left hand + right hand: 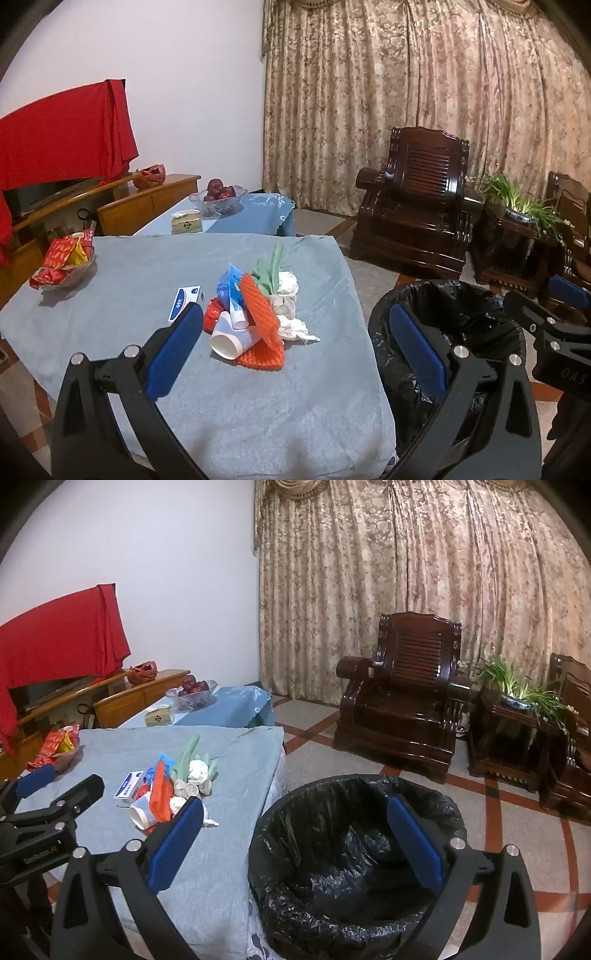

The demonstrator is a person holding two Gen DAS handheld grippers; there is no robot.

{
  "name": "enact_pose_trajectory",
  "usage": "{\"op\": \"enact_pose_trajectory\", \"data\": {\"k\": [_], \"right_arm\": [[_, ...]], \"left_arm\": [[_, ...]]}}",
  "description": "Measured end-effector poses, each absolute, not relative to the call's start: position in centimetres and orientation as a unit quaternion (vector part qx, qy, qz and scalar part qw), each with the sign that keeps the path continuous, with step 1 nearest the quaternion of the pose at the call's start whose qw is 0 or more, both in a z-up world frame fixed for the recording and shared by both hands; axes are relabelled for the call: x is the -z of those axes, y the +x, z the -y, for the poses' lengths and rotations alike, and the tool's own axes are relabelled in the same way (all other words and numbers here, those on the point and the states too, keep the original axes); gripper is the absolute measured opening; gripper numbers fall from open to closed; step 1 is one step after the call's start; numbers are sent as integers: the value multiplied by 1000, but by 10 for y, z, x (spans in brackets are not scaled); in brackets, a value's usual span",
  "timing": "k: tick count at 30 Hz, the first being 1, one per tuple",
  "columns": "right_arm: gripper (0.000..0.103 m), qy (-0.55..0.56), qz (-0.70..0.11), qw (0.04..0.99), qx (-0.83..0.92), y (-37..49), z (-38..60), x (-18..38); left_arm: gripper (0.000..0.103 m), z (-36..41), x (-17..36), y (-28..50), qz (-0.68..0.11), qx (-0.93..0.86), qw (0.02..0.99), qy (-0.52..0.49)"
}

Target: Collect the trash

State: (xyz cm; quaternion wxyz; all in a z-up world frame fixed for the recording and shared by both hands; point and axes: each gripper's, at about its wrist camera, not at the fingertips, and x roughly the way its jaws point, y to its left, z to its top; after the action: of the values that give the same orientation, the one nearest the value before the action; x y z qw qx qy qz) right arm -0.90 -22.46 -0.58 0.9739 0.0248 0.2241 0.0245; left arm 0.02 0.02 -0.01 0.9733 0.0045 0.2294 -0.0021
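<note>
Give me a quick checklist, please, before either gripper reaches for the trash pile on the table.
1. Left gripper open, nothing between its jaws: ok.
2. Right gripper open, nothing held: ok.
3. Trash pile on the grey cloth, unobstructed: ok.
4. Bin beside the table, black liner open: ok.
5. Bin has room: ok, no trash visible inside.
6. Snack bowl apart from the pile: ok.

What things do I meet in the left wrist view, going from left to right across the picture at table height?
Snack basket → small blue-and-white box → trash pile → bin with black bag → right gripper
</note>
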Motion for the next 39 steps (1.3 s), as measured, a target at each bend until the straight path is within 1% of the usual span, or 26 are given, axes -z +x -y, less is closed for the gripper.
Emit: {"op": "enact_pose_trajectory", "data": {"k": [14, 39], "right_arm": [[97, 26, -224, 974, -25, -10, 225, 5], [97, 23, -230, 972, -29, 0, 207, 23]], "left_arm": [[98, 0, 0, 0, -228, 0, 974, 7], [98, -5, 5, 5, -231, -2, 973, 3]]}}
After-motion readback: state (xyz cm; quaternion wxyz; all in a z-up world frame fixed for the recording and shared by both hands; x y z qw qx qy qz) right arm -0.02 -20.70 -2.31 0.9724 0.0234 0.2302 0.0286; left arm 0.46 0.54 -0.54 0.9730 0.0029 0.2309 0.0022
